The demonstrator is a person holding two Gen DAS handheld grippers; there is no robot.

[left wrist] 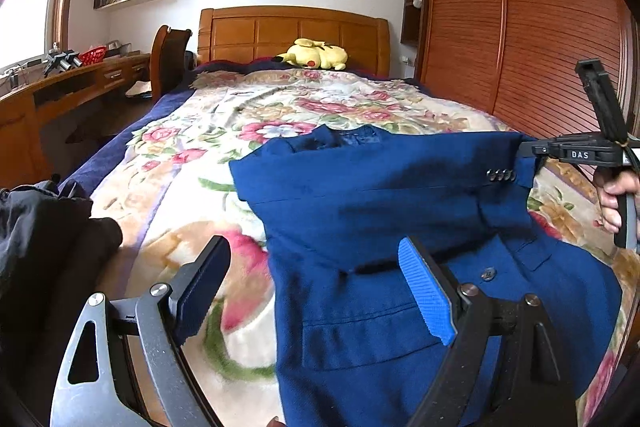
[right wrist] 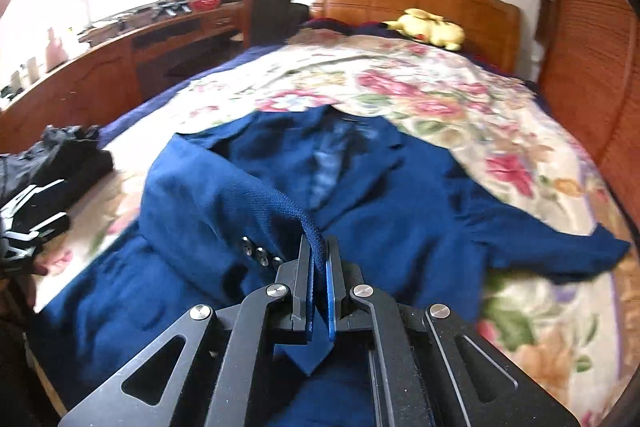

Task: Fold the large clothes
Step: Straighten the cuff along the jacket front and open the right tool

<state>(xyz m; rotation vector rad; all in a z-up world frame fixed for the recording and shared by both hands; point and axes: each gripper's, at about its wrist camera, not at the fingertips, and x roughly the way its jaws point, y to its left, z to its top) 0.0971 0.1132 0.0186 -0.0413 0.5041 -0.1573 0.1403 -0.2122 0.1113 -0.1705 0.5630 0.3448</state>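
One blue jacket point(right wrist: 360, 187) lies face up on the bed point(right wrist: 460, 99); our right gripper point(right wrist: 319, 267) is clamped on its sleeve cuff point(left wrist: 516, 163), drawn across the chest to fold it in. Our left gripper point(left wrist: 316, 291) hovers wide apart, empty. Four cuff buttons point(left wrist: 500, 175) show, perhaps blurred to three elsewhere
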